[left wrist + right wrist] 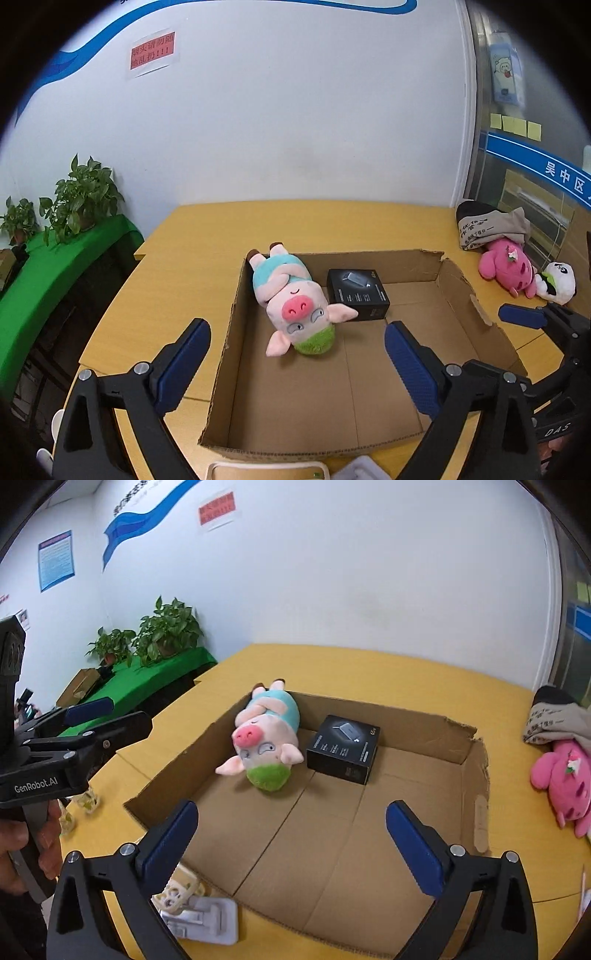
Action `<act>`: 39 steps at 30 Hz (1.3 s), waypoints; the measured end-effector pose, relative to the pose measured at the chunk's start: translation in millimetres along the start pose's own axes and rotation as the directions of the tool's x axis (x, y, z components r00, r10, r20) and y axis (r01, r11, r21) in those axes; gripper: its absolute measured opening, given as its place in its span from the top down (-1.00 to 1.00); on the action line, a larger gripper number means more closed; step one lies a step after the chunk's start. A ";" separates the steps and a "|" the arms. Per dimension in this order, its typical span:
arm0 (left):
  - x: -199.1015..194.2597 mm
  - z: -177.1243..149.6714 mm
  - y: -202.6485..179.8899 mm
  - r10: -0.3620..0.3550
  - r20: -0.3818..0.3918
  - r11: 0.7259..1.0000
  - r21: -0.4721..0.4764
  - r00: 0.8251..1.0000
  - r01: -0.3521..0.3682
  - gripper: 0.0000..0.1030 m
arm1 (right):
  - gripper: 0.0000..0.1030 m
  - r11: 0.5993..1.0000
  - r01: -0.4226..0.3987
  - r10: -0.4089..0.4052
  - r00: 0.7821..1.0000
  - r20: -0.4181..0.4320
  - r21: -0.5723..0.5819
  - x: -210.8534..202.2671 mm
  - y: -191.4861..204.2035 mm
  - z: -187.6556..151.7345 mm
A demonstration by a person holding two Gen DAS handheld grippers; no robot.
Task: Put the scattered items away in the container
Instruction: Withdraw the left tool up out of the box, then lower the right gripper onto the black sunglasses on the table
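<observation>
Cardboard box [458, 280]: pig plush [295, 299], black box [358, 293] at far wall; near floor free; both jaws wide.

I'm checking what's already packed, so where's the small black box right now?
The black box sits inside the cardboard box, toward its far wall, right beside the pig plush, to the plush's right in both wrist views.

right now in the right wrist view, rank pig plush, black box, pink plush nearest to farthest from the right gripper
1. pig plush and black box, inside the cardboard box, too close to call
2. pink plush, outside it on the right

right gripper open.
</observation>
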State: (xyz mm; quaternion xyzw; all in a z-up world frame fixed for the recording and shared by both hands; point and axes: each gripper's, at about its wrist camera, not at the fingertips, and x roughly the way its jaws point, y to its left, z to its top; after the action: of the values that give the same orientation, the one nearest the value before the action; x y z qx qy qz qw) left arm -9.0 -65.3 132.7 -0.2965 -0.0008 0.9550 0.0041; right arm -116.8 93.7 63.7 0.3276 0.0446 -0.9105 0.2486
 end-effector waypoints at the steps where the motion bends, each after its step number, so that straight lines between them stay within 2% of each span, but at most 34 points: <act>1: -2.1 -2.5 -0.1 -0.002 -0.002 1.000 0.000 1.000 0.002 -0.85 | -1.00 1.000 0.003 -0.003 1.000 0.002 -0.004 -3.8 1.8 -1.2; 10: -11.1 -17.9 -8.2 0.000 -0.014 1.000 0.004 1.000 0.000 -0.85 | -1.00 1.000 0.016 -0.016 0.999 0.032 0.004 -29.3 6.9 -19.6; 19: -6.0 -27.9 -16.8 -0.016 -0.042 1.000 0.013 0.999 0.016 -0.85 | -1.00 1.000 -0.003 0.002 1.000 0.030 0.017 -35.3 8.6 -35.4; 23: -6.6 -37.8 -18.3 -0.056 -0.064 0.998 0.020 0.996 0.057 -0.85 | -1.00 0.998 -0.063 0.063 0.997 0.045 0.009 -53.4 6.8 -38.3; 25: -7.5 -45.2 -18.4 -0.096 -0.073 0.995 0.027 0.993 0.098 -0.85 | -1.00 0.994 -0.105 0.105 0.992 0.065 0.004 -71.7 0.5 -43.8; 27: -6.1 -56.7 -19.9 -0.159 -0.107 0.987 0.017 0.981 0.162 -0.85 | -1.00 0.991 -0.133 0.132 0.988 0.077 0.015 -88.7 -11.2 -52.7; 29: -1.1 -71.1 -25.1 -0.242 -0.163 0.970 -0.007 0.956 0.244 -0.85 | -1.00 0.989 -0.140 0.137 0.988 0.063 0.042 -102.8 -27.7 -68.1; 31: 3.5 -84.2 -35.5 -0.312 -0.212 0.948 -0.008 0.926 0.317 -0.85 | -1.00 0.990 -0.125 0.125 0.992 0.008 0.070 -106.2 -41.1 -87.1; 33: 8.0 -98.1 -50.4 -0.368 -0.262 0.924 0.000 0.892 0.381 -0.85 | -1.00 0.991 -0.093 0.100 0.993 -0.064 0.100 -101.5 -51.5 -112.0; 34: 9.8 -105.0 -59.0 -0.403 -0.289 0.908 -0.003 0.869 0.420 -0.85 | -1.00 0.988 -0.083 0.097 0.990 -0.105 0.131 -96.0 -57.0 -128.4; 36: 12.6 -118.9 -78.7 -0.500 -0.341 0.852 -0.028 0.796 0.523 -0.85 | -1.00 0.974 -0.080 0.114 0.981 -0.158 0.211 -84.7 -67.2 -156.2; 39: 15.8 -136.7 -104.2 -0.607 -0.391 0.771 -0.079 0.692 0.632 -0.85 | -1.00 0.929 -0.084 0.162 0.968 -0.190 0.361 -65.1 -84.7 -194.0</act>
State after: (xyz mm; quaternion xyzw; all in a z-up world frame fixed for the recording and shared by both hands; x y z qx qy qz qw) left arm 56.2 38.9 11.5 -0.4645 -0.0704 0.8168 0.3349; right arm -3.1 242.5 -54.6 0.4661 -0.1122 -0.8451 0.2367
